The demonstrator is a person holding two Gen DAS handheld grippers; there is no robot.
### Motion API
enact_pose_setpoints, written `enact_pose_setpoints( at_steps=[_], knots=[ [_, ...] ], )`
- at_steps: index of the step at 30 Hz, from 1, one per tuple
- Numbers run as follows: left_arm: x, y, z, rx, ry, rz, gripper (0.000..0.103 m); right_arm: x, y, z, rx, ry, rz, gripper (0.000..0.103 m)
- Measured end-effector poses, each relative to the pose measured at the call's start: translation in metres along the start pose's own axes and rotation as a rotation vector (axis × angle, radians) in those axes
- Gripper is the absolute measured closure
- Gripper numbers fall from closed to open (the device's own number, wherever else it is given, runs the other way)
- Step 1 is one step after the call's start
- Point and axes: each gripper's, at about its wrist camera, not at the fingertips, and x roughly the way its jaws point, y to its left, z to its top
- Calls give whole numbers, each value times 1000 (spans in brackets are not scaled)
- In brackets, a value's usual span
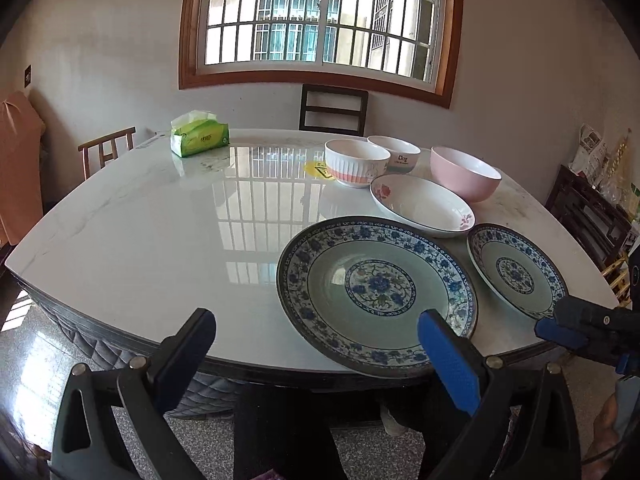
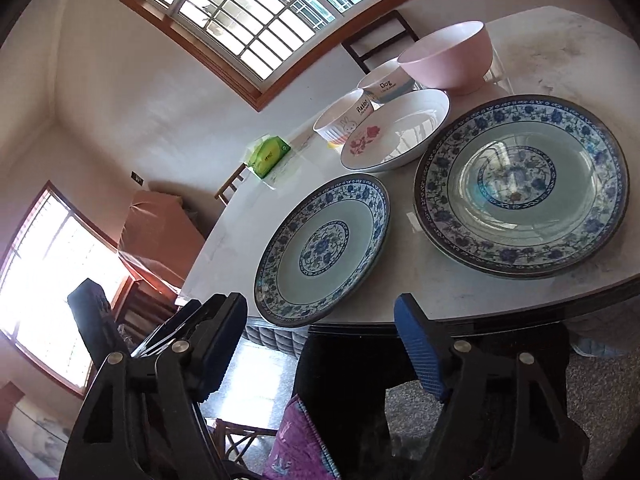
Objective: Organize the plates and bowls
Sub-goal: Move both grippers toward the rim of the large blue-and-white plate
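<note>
The left gripper (image 1: 316, 344) hangs spread wide and empty just off the near edge of the table (image 1: 160, 232), its blue pad in front of the rim of the big plate (image 1: 376, 292). The right gripper (image 2: 320, 340) is also spread with nothing between its jaws, held just short of the same table edge; in its own view it faces the small plate (image 2: 324, 248), and from the left camera its tip shows beside that plate's near rim. Neither tool touches any dish, so the sorting looks barely begun, and the two seem poised to take one plate each by the lip.

Taking the big plate as the landmark: it lies flat at the near edge, its rim slightly overhanging, which offers a jaw a way under it. The small plate, of matching blue pattern, sits just to its right, apart from it. Behind the big plate and nearly touching its far rim is the white dish (image 1: 422, 204) with pink flowers. Beyond that stand three bowls upright and close together: the rabbit bowl (image 1: 356, 162), the dog bowl (image 1: 396, 154) and, rightmost, the pink bowl (image 1: 466, 172). Far to the left rear sits a tissue pack (image 1: 200, 138), well apart from the crockery.

The likely aim is nesting small into large.
</note>
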Motion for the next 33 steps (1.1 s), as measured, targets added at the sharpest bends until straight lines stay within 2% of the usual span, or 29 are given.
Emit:
enact_pose_setpoints(
  at_steps=[2,6,10,14,16,23,29,31,33],
  knots=[
    [10,2,8,-9,18,8,0,7,1,4,23,20,19,31],
    [26,12,14,-42,50,-5,0,21,-4,17,70,69,23,48],
    [38,15,18,-35,77,-23,4,31,-16,26,102,87,18,48],
    [49,14,18,-26,109,-31,13,38,-23,32,106,90,-10,49],
    [53,15,17,-30,122,-25,14,41,-23,33,102,97,-20,50],
    [68,25,16,-76,190,-75,32,51,-25,37,98,107,-46,51],
    [73,26,15,-82,206,-81,33,59,-28,37,102,123,-66,51],
    [72,24,15,-69,205,-70,42,61,-28,36,99,127,-67,51],
    [75,21,13,-59,222,-66,57,63,-27,36,93,131,-69,52]
  ],
)
